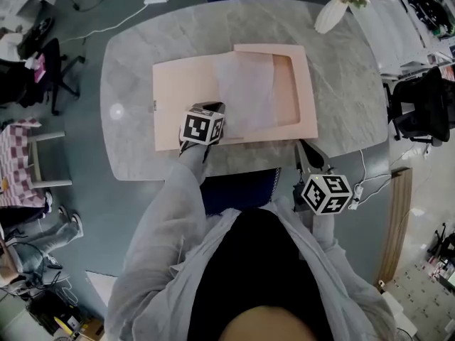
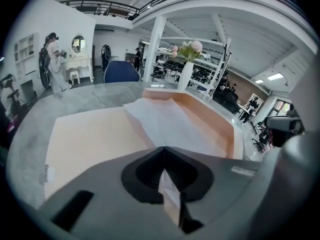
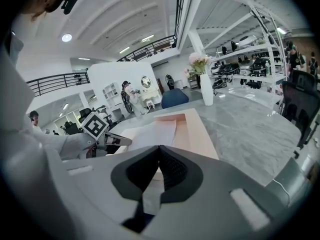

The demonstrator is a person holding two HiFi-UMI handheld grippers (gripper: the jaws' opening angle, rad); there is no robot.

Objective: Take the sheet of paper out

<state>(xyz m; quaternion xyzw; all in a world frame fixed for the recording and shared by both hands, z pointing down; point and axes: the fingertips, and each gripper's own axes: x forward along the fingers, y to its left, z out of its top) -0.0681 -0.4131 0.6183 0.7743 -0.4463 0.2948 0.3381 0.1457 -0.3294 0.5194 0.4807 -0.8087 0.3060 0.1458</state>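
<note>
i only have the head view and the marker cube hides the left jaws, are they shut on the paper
Observer: Yes. In the left gripper view the left gripper is shut, and its tips meet on the near edge of the sheet.
Operator: ok and the right one, holding anything
Observer: No. The right gripper view shows the right gripper shut, with nothing between its jaws.

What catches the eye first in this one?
A pale-pink card folder lies open on the grey marble table, with a white translucent sheet of paper across it. The left gripper is shut on the sheet's near edge. A white vase of pink flowers stands far right.
</note>
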